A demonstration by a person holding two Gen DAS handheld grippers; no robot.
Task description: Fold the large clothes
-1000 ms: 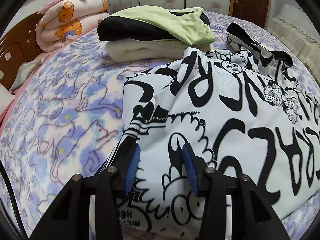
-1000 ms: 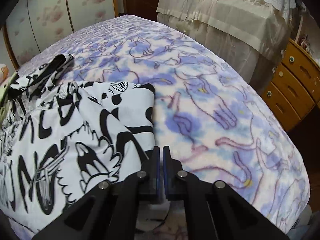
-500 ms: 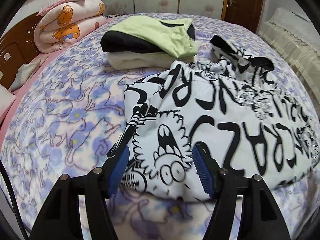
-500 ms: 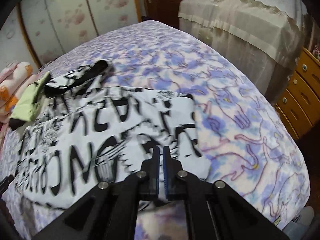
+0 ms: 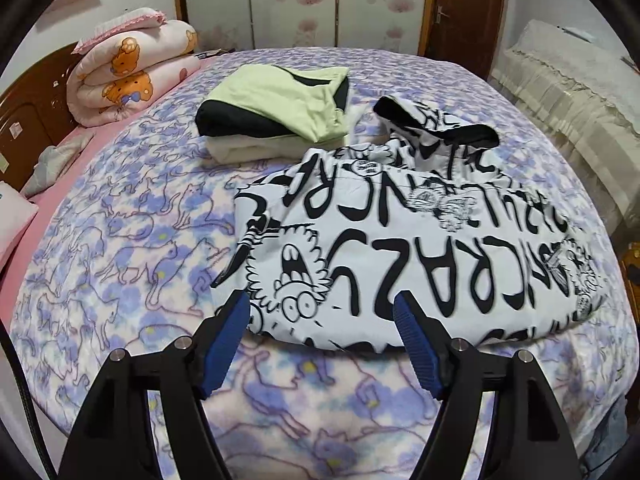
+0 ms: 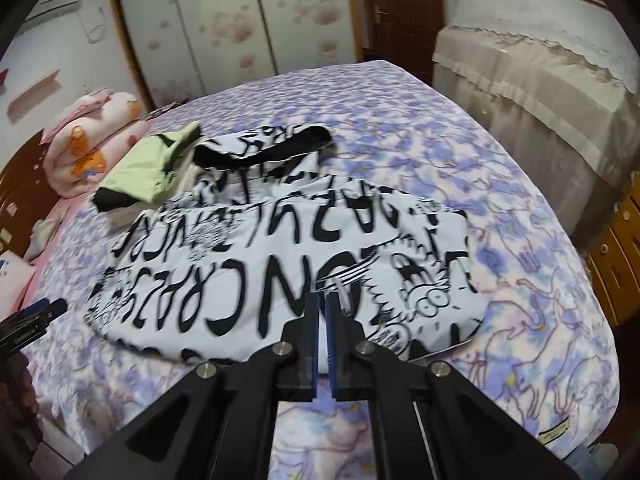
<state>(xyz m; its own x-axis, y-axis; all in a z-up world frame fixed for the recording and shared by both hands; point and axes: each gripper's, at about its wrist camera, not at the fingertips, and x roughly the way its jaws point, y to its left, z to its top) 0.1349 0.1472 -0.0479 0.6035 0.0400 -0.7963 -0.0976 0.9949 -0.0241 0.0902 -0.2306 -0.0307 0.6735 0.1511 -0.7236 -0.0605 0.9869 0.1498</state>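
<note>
A white hooded garment with black cartoon lettering (image 5: pixel 400 248) lies folded on the purple cat-print bedspread (image 5: pixel 120 248), its black-lined hood (image 5: pixel 436 124) toward the far side. My left gripper (image 5: pixel 322 312) hovers above the garment's near edge, its blue-padded jaws still opening with nothing held between them. In the right wrist view the same garment (image 6: pixel 248 264) spreads across the bed. My right gripper (image 6: pixel 321 300) is shut above the near hem and holds no cloth. The left gripper's tip (image 6: pixel 44 308) shows at the left edge there.
A stack of folded clothes, light green on black on cream (image 5: pixel 276 116), sits behind the garment. A rolled pink bear-print quilt (image 5: pixel 128 68) lies by the wooden headboard (image 5: pixel 28 120). A cloth-covered cabinet (image 6: pixel 532 104) and wooden drawers (image 6: pixel 616 256) stand right of the bed.
Both grippers have lifted and pulled back from the garment, so more of the bed shows. The left jaws have spread wider and let go of the cloth. The right stays shut.
</note>
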